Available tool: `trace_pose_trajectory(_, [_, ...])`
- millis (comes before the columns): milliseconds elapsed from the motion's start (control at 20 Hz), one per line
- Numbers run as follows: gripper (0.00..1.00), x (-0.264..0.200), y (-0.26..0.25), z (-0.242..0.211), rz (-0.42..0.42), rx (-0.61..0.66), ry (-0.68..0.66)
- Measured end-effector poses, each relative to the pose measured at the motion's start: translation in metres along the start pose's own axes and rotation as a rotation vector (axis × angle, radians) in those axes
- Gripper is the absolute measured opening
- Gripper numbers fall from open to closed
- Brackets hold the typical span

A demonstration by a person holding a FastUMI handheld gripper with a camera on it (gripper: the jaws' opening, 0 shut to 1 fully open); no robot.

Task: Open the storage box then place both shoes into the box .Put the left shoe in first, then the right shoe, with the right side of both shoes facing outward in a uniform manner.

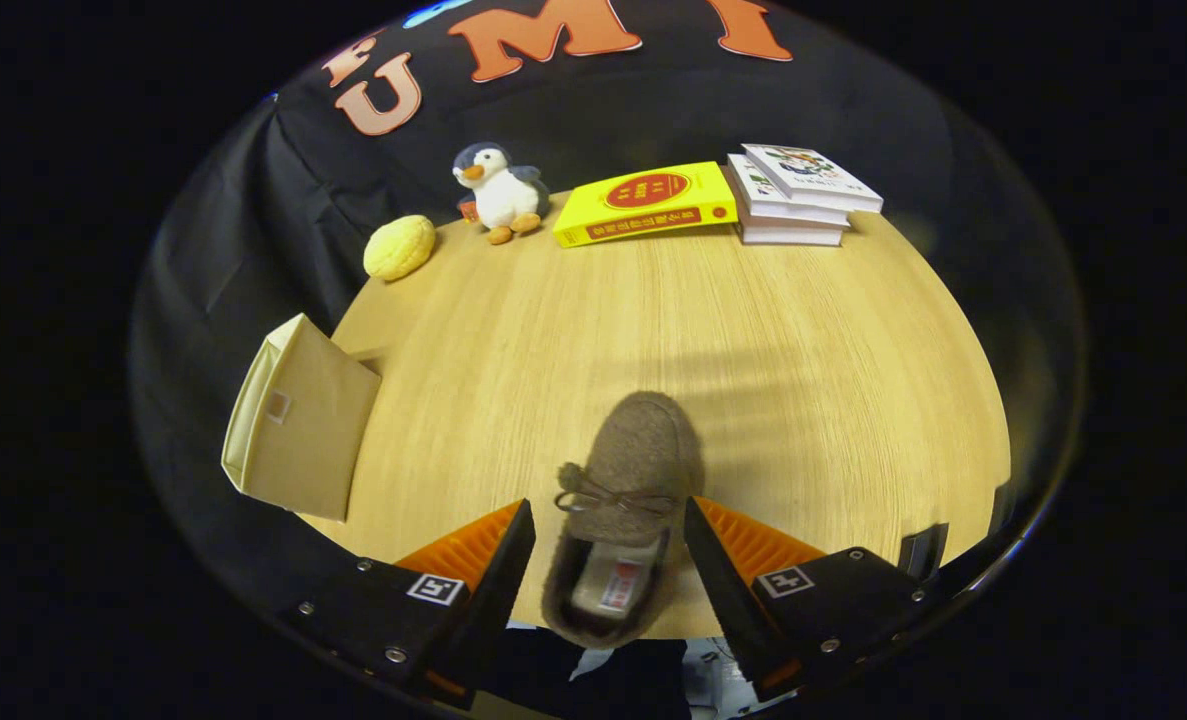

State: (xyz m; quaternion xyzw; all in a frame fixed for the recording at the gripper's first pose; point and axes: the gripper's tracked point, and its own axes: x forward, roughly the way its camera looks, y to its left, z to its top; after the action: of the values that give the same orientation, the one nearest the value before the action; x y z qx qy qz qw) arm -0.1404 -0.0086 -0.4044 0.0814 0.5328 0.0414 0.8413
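The gripper (608, 520) sits low over the near edge of a light wood-grain counter (803, 370), its two fingers spread with a brown fuzzy slipper-style shoe (628, 500) between them. The shoe lies flat on the counter, toe pointing away from the gripper and heel toward it, with a small lace bow across the top and a pale insole showing in its opening. The fingers flank the shoe's mid and heel section closely; whether both actually press on its sides cannot be told, though the one on the right looks to be touching it.

Off to the left, at the counter's edge and well apart from the shoe, stands the beige fabric storage box (298, 430), a small label window on its near face. It appears closed or folded; its top cannot be made out clearly.

Along the far edge of the counter, beyond the fingers, are a yellow rounded bun-like toy (399, 247), a plush penguin (498, 190) standing upright just beside it, a yellow book (645, 203) lying flat, and a short stack of white books (793, 195) touching the yellow one's end.

The counter surface is smooth and evenly lit, with a soft shadow band crossing it ahead of the shoe. Behind it hangs the booth's black cloth wall (253, 200), draped in folds down the left side.
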Motion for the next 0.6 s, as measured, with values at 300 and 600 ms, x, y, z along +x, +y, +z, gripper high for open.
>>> trace_pose_trajectory(300, [0.8,0.027,-0.012,-0.03,-0.006,-0.047,0.022])
trace_pose_trajectory(600, [0.66,0.04,-0.02,-0.045,-0.048,-0.122,0.015])
